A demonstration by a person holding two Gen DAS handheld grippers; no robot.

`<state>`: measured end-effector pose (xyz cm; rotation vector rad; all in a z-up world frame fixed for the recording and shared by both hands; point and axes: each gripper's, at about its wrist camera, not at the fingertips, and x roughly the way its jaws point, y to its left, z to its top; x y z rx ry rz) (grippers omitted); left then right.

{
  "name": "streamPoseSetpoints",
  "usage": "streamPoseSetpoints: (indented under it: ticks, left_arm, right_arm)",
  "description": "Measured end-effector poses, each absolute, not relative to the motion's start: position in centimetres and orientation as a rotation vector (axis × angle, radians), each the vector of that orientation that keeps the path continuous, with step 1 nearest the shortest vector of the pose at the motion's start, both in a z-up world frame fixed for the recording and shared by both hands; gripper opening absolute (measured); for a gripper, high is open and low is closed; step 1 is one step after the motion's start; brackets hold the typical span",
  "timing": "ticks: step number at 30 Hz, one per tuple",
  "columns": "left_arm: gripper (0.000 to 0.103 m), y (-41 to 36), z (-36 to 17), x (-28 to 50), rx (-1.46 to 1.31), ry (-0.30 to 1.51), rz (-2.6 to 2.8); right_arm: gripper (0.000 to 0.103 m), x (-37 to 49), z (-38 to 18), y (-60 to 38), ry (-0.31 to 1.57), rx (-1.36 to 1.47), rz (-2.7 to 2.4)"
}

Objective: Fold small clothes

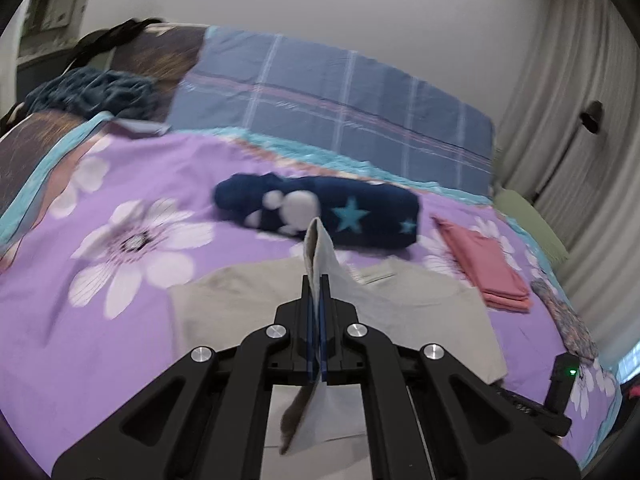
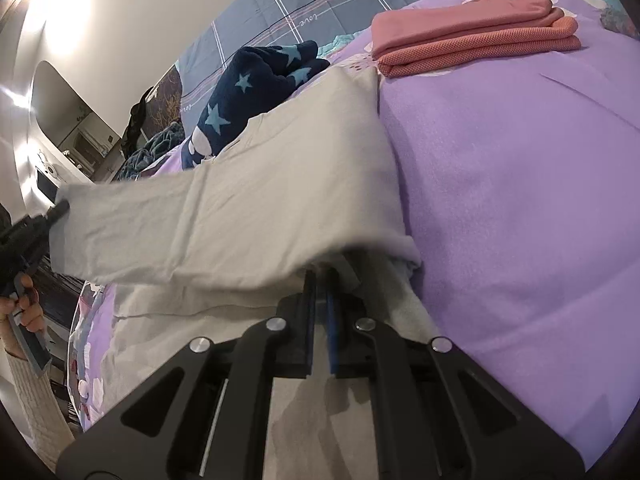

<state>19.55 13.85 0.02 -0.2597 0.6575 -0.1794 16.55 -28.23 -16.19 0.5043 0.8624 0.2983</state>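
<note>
Pale grey cotton T-shirt lies on the purple flower-print bedspread, near side of the bed, with one edge lifted off the surface.

Left gripper: jaws pressed together on a raised fold of the grey fabric, which stands up in a narrow peak above the fingertips and hangs below them. Right gripper: jaws narrow, their tips under the lifted hem of the same shirt. Fabric appears to sit between them, so judged to be clamped on it, though the overhanging cloth covers the actual contact.

Handling, judged: light, limp knit. It sags between the two holds and creases freely, so no stiffness to rely on. Not slippery or fragile. Best held at corners or hem edges, both holds kept level and the span taut, or the fold line will wander.

Hard to make out:
- Left wrist view is motion-blurred, so shirt outline and collar detail are soft.
- Which part of the shirt each gripper holds (sleeve, hem, shoulder) cannot be told.
- Lower shirt is cut off behind the gripper bodies in both views.

Far side: dark navy star-print fleece bundle. Right: folded pink cloths, stacked.
</note>
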Motion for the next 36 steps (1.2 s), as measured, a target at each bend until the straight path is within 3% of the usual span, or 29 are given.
streamPoseSetpoints:
  ticks: [11, 14, 19, 21, 26, 29, 31, 32, 33, 36]
  left_arm:
    - [0.003, 18.8, -5.4, 20.8, -0.246, 0.761, -0.009]
    - [0.023, 19.9, -7.8, 21.1, -0.262, 0.802, 0.042]
    - [0.029, 19.4, -7.9, 19.6, -0.263, 0.776, 0.026]
    - [0.04, 18.1, -7.4, 18.8, -0.223, 0.748, -0.003]
    - [0.047, 14.5, -8.1, 17.7, -0.175, 0.762, -0.111]
    - [0.048, 13.4, -10.5, 18.1, -0.148, 0.827, -0.102]
    - [0.049, 13.0, -13.0, 18.5, -0.139, 0.873, -0.085]
    - [0.055, 12.7, -13.2, 18.3, -0.125, 0.845, -0.085]
    - [0.064, 12.3, -13.0, 18.1, -0.109, 0.84, -0.109]
    - [0.068, 11.4, -13.3, 18.2, -0.055, 0.849, -0.097]
  right_arm:
    - [0.004, 16.5, -16.2, -28.2, 0.86, 0.504, 0.3]
    - [0.004, 16.5, -16.2, -28.2, 0.86, 0.504, 0.3]
    - [0.004, 16.4, -16.2, -28.2, 0.86, 0.502, 0.298]
    - [0.004, 16.4, -16.2, -28.2, 0.859, 0.503, 0.299]
    - [0.004, 16.1, -15.8, -28.0, 0.852, 0.494, 0.29]
    - [0.009, 15.3, -15.2, -27.7, 0.849, 0.457, 0.277]
    - [0.019, 14.3, -14.4, -27.9, 0.838, 0.45, 0.27]
    - [0.029, 13.9, -14.0, -28.1, 0.829, 0.462, 0.278]
    - [0.031, 13.5, -13.5, -28.4, 0.817, 0.474, 0.292]
    - [0.032, 13.2, -10.6, -29.7, 0.741, 0.494, 0.308]
